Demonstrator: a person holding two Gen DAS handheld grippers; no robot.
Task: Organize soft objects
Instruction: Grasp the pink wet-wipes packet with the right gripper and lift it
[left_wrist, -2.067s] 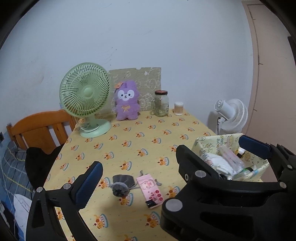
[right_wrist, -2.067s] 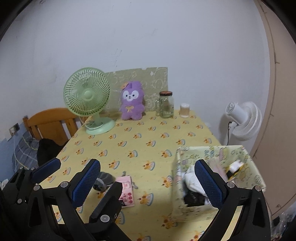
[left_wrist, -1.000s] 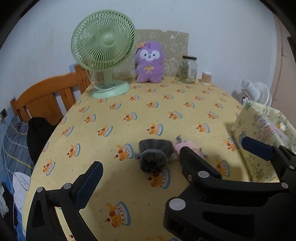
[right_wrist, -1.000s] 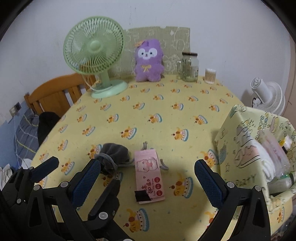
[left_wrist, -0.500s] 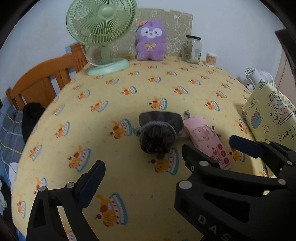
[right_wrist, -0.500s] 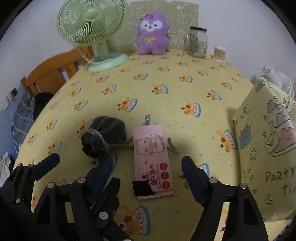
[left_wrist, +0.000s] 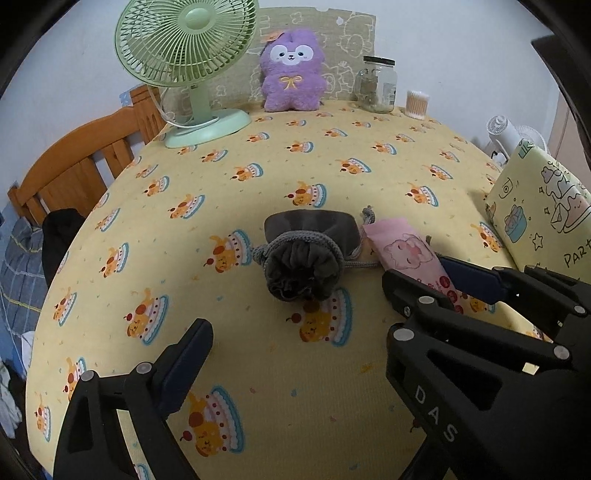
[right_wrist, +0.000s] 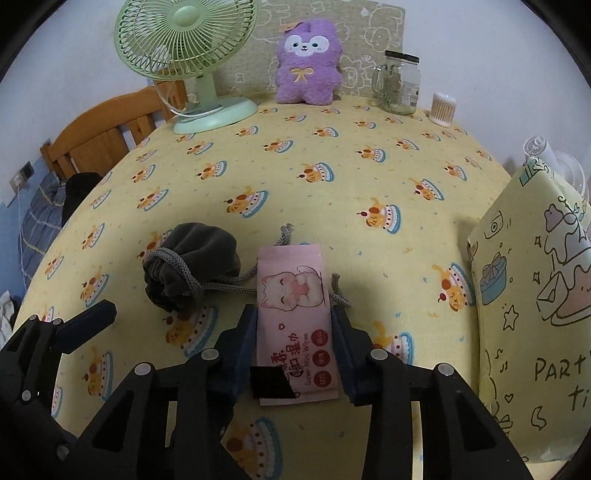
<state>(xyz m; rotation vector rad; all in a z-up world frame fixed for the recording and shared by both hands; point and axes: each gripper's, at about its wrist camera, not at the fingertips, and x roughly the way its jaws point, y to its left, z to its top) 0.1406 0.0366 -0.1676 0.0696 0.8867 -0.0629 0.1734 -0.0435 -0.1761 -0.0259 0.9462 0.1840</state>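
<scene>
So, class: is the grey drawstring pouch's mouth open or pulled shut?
Shut: the grey drawstring pouch has its mouth puckered tight inside its drawn cord.

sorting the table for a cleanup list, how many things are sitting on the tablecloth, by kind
Soft items: 3 (purple plush, grey drawstring pouch, pink wipes pack between the closing right tongs)
Fans: 1 (green fan)
Containers: 3 (glass jar, cotton swab tub, yellow party box)
Total: 7

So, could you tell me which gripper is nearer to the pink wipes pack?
Right. The right gripper straddles the pink wipes pack, its jaws closing with the pack between them. The left gripper stands open beside it, facing the grey drawstring pouch.
</scene>
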